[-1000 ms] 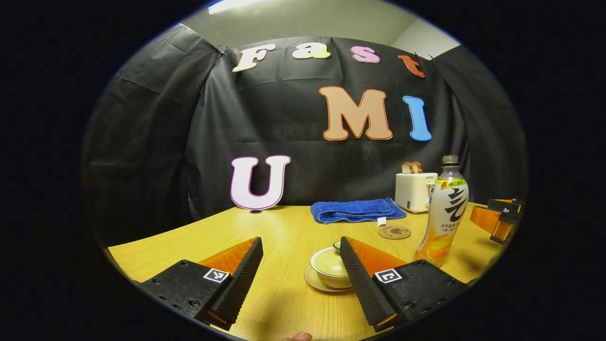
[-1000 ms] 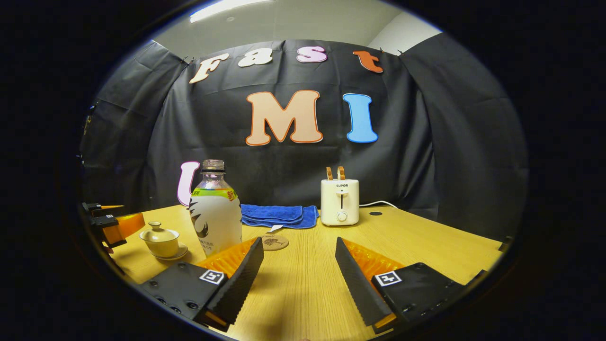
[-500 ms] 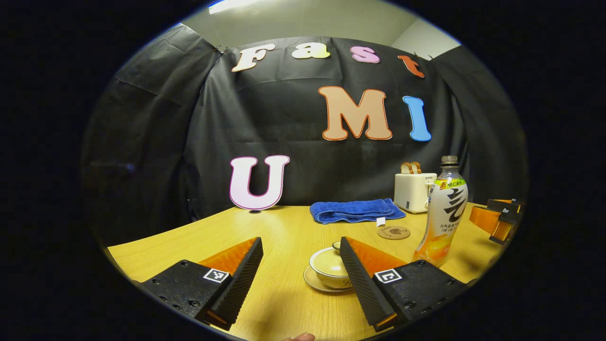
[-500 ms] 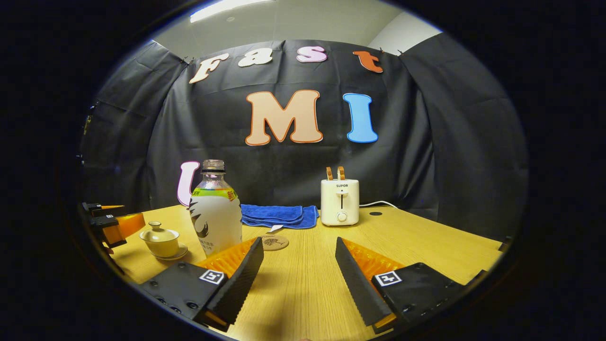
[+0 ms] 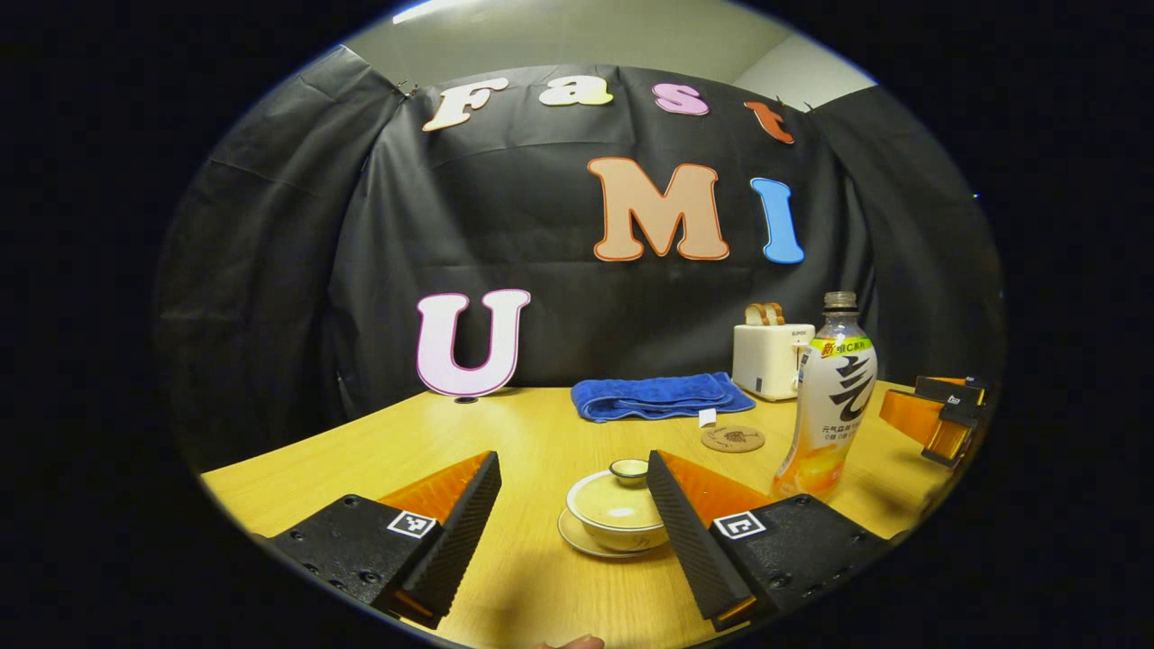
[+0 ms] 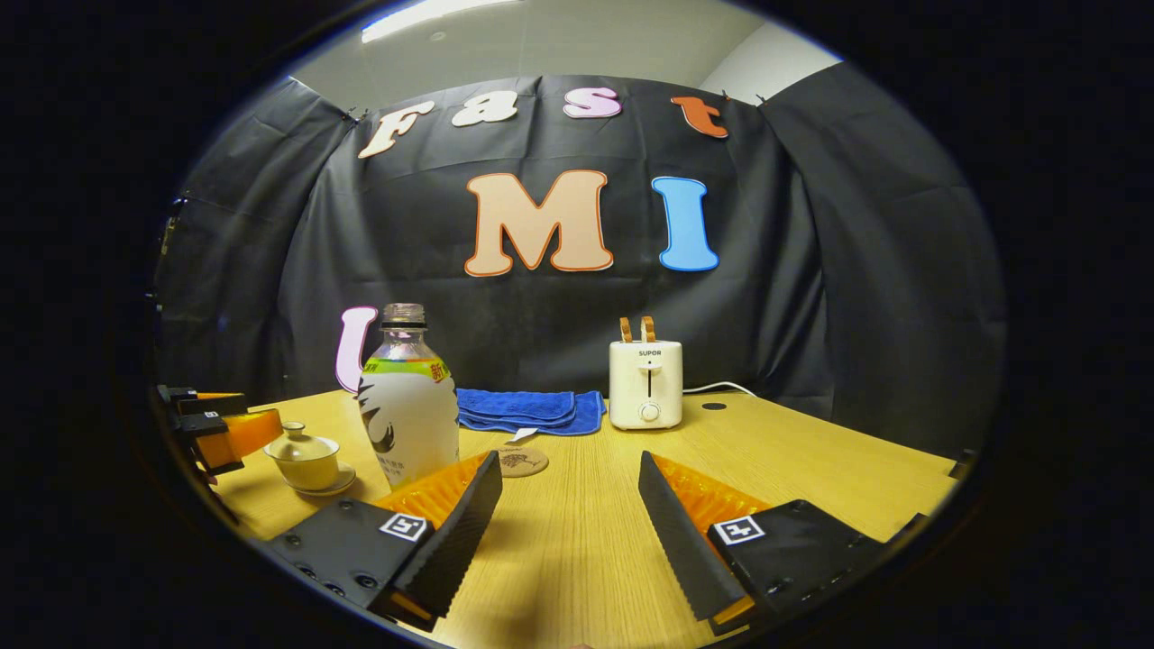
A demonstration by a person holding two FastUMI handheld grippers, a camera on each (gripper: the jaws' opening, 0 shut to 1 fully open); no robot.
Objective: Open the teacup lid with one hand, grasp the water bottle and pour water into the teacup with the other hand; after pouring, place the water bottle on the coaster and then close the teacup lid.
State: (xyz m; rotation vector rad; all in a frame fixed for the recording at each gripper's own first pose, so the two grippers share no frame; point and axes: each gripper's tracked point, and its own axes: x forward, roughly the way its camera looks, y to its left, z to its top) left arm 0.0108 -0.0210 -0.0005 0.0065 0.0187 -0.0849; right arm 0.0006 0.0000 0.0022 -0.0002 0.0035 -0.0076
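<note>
Toaster (image 6: 645, 385) lettered "SUPOR"; water bottle (image 6: 407, 410) label unreadable, upright on worktop (image 6: 577, 532), coaster (image 6: 523, 461) at its 3 o'clock. Left tool (image 5: 572, 505) open, now nearer the lidded teacup (image 5: 617, 510); right tool (image 6: 568, 509) open, unmoved.

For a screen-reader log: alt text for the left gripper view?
The left gripper, open, points at a lidded teacup on a wooden table. Right of it stands a bottle; a coaster, towel and toaster sit behind.
</note>
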